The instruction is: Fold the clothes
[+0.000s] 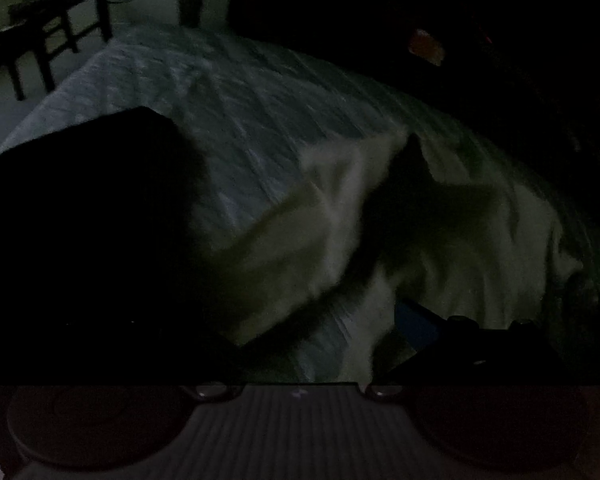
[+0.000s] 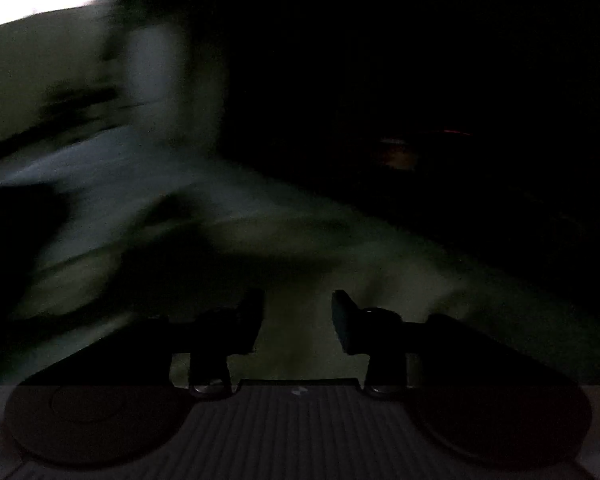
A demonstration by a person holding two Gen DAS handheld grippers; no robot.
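The scene is very dark. A pale garment (image 1: 380,216) lies rumpled on a bed with a grey patterned sheet (image 1: 228,92), one fold raised in a ridge toward the lower left. Of my left gripper (image 1: 316,336) only the right finger (image 1: 418,326) with its blue pad shows, lying against the cloth; the other finger is lost in shadow, so its grip is unclear. In the blurred right wrist view my right gripper (image 2: 298,320) stands open above the pale garment (image 2: 300,264), with a gap and no cloth between its fingers.
A dark, flat folded item (image 1: 84,220) lies on the bed's left side. A dark wooden chair (image 1: 48,28) stands on the floor beyond the bed's far left corner. A small orange glow (image 1: 426,46) shows in the black area at right.
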